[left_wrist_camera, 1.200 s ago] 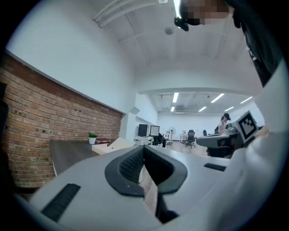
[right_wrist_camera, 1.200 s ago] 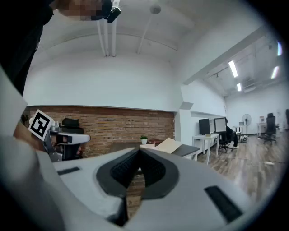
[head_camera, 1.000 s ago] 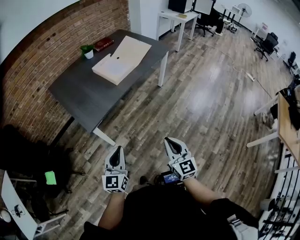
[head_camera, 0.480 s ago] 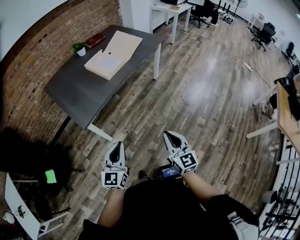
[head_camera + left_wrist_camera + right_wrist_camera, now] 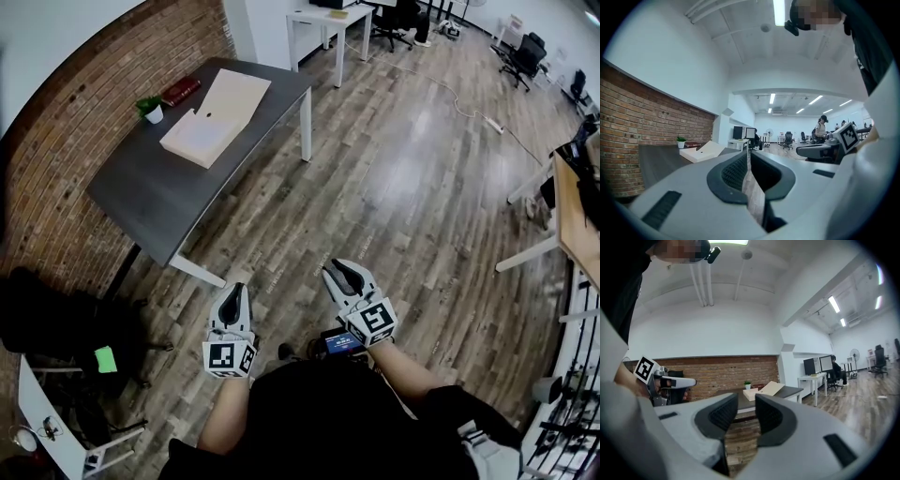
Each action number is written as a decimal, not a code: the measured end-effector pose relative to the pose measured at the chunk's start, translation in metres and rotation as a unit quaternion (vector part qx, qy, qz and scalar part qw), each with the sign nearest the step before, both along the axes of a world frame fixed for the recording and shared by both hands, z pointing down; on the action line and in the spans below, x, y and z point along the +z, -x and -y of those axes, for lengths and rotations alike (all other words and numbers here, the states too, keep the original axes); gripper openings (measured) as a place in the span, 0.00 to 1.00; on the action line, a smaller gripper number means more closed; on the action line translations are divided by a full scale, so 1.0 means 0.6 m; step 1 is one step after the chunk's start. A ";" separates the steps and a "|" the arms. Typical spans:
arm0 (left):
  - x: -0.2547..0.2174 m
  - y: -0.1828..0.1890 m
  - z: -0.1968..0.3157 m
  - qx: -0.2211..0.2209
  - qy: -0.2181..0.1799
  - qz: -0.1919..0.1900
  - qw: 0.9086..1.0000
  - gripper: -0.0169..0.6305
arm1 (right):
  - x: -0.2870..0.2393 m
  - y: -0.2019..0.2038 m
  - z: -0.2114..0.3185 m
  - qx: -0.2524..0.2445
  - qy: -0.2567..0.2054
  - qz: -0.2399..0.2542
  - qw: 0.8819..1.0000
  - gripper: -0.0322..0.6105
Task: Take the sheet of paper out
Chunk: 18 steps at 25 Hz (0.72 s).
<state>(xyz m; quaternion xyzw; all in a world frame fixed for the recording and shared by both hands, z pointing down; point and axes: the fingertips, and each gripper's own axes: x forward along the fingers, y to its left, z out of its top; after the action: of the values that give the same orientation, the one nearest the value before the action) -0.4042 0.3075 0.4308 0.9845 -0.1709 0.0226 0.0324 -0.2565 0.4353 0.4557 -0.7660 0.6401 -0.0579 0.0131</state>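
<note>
The right gripper (image 5: 336, 272) was shut tight a moment ago. Now its jaws are opening, and only wood floor (image 5: 394, 187) shows in the gap between them. The left gripper (image 5: 234, 291) has its tips together and grips nothing, the same as before. Both are held close to the person's body, side by side, about where they were.

The dark table (image 5: 159, 197) by the brick wall (image 5: 56, 169) is well apart from both grippers and has slid a bit to the left in the head view. On it lie the flat open box (image 5: 199, 139), a small potted plant (image 5: 150, 108) and a red book (image 5: 180, 90). The sheet of paper is too far off to tell from the pale inside of the box.
</note>
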 end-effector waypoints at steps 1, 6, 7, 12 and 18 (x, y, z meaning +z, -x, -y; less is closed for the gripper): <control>0.001 -0.005 -0.005 0.001 0.000 0.001 1.000 0.05 | 0.004 -0.003 -0.001 -0.004 0.002 0.002 1.000 0.24; 0.010 -0.027 -0.024 0.002 -0.004 0.009 1.000 0.05 | 0.013 -0.018 -0.011 -0.021 0.006 0.001 1.000 0.26; 0.012 -0.030 -0.028 0.002 -0.004 0.010 1.000 0.05 | 0.013 -0.025 -0.016 -0.020 0.003 -0.001 1.000 0.26; 0.014 -0.042 -0.039 -0.007 -0.006 0.014 1.000 0.05 | 0.012 -0.058 -0.030 -0.014 -0.002 0.000 1.000 0.25; 0.023 -0.067 -0.018 -0.014 -0.006 0.018 1.000 0.05 | 0.014 -0.102 -0.021 -0.006 -0.005 0.012 1.000 0.21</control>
<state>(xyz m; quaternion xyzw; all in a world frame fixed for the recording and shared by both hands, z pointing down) -0.3638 0.3180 0.4447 0.9816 -0.1854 0.0389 0.0236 -0.1951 0.4480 0.4643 -0.7615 0.6446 -0.0638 0.0244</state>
